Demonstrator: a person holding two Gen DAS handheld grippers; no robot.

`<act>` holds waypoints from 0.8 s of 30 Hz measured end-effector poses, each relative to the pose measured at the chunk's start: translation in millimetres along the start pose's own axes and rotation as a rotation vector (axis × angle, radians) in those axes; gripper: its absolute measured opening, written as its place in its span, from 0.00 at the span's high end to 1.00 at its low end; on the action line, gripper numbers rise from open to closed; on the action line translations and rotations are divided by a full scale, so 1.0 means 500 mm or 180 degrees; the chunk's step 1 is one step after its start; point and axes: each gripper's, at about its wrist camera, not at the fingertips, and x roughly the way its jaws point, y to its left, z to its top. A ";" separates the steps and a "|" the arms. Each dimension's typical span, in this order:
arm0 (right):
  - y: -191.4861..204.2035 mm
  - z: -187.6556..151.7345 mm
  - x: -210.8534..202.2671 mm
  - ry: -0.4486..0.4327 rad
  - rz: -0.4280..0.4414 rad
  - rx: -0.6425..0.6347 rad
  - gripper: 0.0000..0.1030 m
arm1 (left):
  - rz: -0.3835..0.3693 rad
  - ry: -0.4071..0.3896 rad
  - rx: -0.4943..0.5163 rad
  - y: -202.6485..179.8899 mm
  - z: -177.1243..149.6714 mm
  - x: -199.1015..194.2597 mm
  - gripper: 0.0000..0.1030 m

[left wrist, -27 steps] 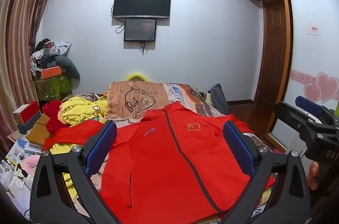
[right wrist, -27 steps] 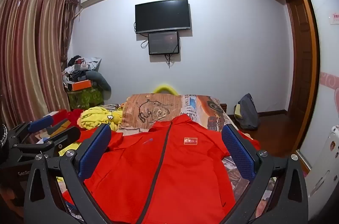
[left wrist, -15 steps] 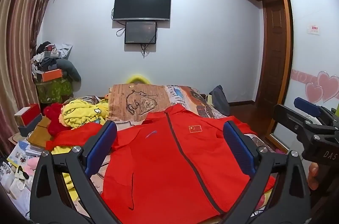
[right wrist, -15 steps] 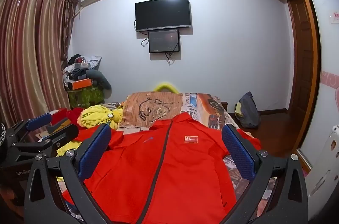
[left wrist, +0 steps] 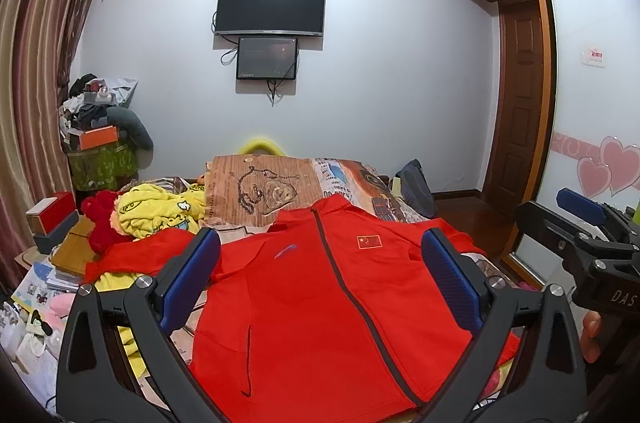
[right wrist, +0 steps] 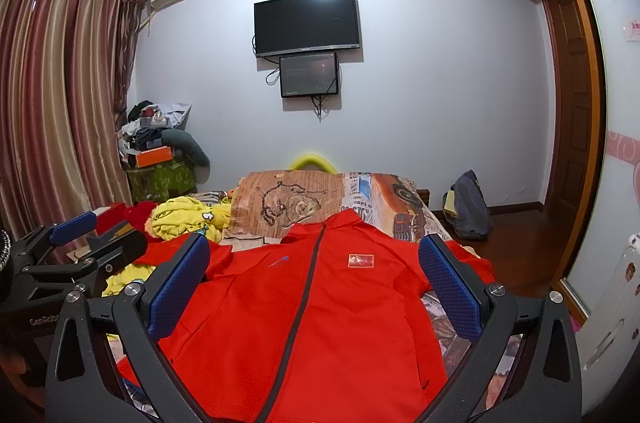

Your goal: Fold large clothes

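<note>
A large red zip jacket (left wrist: 316, 307) lies spread front-up on the bed, collar toward the far wall, a small flag patch on its chest; it also shows in the right wrist view (right wrist: 320, 307). My left gripper (left wrist: 320, 275) is open and empty, held above the jacket's lower part. My right gripper (right wrist: 316, 275) is open and empty too, above the jacket. Each gripper appears at the edge of the other's view: the right one (left wrist: 580, 235) and the left one (right wrist: 76, 251). The jacket's left sleeve (left wrist: 136, 255) stretches out sideways.
A yellow garment (left wrist: 160, 211) and a red plush item (left wrist: 100, 219) lie at the bed's left. A patterned pillow (left wrist: 260, 187) sits beyond the collar. Boxes and clutter (left wrist: 52, 223) crowd the left side. A bag (right wrist: 468, 211) stands on the floor right, near a wardrobe (left wrist: 592, 103).
Both grippers have tilted or dropped slightly, so the jacket sits a little higher in view. Nothing was grasped and the jacket has not moved.
</note>
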 end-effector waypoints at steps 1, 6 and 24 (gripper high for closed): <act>0.001 0.000 -0.002 0.0000 -0.0003 -0.0002 0.00 | 0.0000 0.0003 -0.0004 0.001 0.000 0.000 0.02; 0.000 0.000 -0.001 0.0002 -0.0004 0.0004 0.00 | 0.0016 0.0031 -0.0031 0.002 0.001 0.008 0.01; -0.001 -0.002 0.002 0.0031 0.0001 0.0055 0.00 | 0.0001 0.0030 -0.0013 -0.001 -0.002 0.019 0.01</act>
